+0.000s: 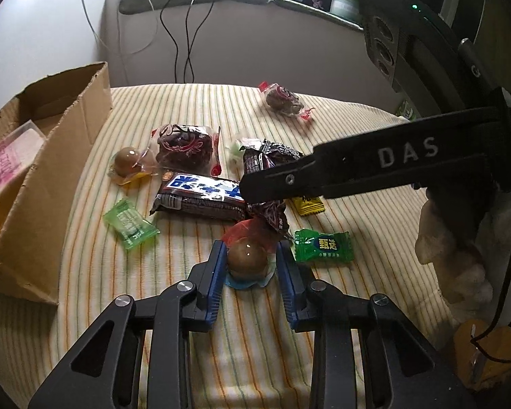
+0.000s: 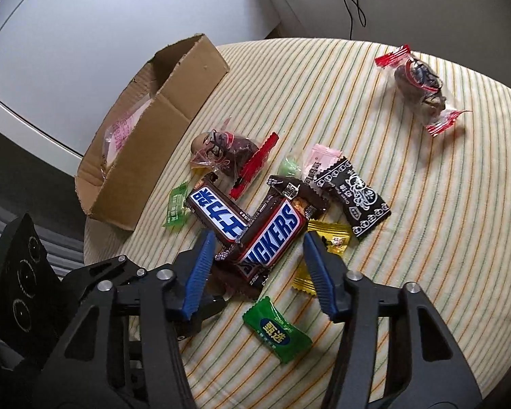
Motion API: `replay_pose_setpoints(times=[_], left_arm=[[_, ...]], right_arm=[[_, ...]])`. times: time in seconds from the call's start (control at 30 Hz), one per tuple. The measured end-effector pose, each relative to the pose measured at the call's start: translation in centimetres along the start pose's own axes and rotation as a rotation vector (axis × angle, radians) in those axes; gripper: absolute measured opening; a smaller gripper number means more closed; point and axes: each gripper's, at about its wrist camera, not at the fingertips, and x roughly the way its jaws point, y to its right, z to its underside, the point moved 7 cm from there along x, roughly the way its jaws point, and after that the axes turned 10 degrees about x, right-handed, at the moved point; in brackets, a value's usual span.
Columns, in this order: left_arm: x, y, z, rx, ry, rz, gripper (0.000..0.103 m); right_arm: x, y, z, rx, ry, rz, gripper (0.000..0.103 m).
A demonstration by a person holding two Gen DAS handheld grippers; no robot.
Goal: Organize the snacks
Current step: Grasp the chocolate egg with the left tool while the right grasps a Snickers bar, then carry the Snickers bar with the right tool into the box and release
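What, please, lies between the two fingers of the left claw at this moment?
In the left wrist view, a wrapped brown egg sits between the open left claw fingers, on the striped cloth.

The cardboard box (image 1: pixel 47 156) is cut off by the left edge in the left wrist view, and the pink printing on the packet (image 1: pixel 3 160) inside it is too blurred to read. Right of the box, the right gripper (image 1: pixel 269 184) hides part of a dark wrapper (image 1: pixel 269 156) (its print stays unreadable).
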Motion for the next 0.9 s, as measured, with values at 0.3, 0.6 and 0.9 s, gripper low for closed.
replay_pose_setpoints(times=[0.3,0.6,0.9], left_arm=[[-0.2,-0.1,-0.1,-0.002,0.016,-0.001,0.022],[-0.6,0.0,0.2,0.002,0.025,-0.009,0.022],[-2.9,-0.6,-0.1,-0.013,0.069,-0.021,0.022]], right_arm=[[-0.1,0.6,0.2,0.03,-0.003,-0.002,0.032],[-1.1,0.8,0.7,0.015,0.02,0.02,0.031],[-3.0,-0.5,0.7,-0.015,0.068,0.023,0.031]])
